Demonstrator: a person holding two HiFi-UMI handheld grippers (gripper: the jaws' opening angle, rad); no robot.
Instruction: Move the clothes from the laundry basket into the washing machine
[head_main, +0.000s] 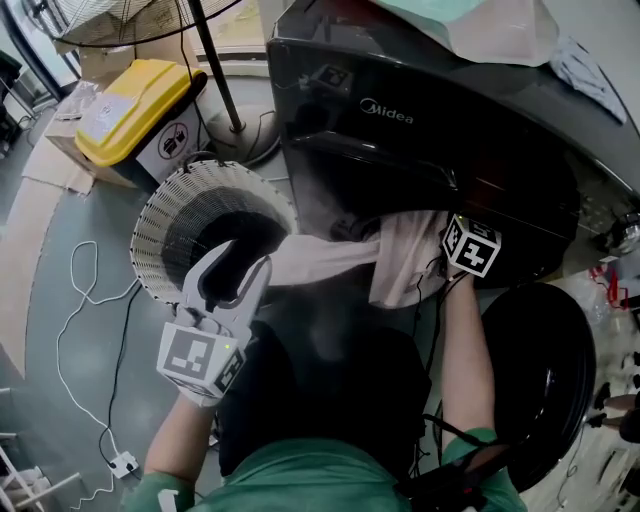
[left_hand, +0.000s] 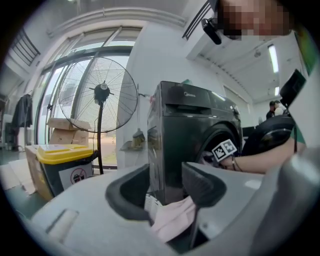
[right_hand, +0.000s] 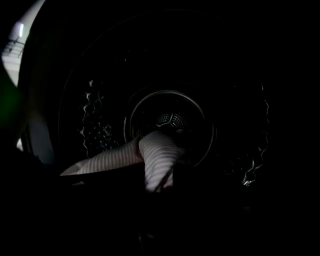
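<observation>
Right gripper (right_hand: 161, 189): fingers closed on a fold of the pale garment (right_hand: 156, 159), inside the dark drum (right_hand: 170, 120) at frame centre. In the head view the garment trails from the washing machine (head_main: 400, 150) opening at centre, leftward to the laundry basket (head_main: 160, 215). Left gripper (head_main: 238, 268): fingers (left_hand: 202, 182) apart, gripping nothing, above the basket at centre left. "Midea" reads on the machine's front panel. The yellow-lidded bin (head_main: 135, 110), upper left, bears a red prohibition sign (head_main: 172, 140); its print is illegible.
</observation>
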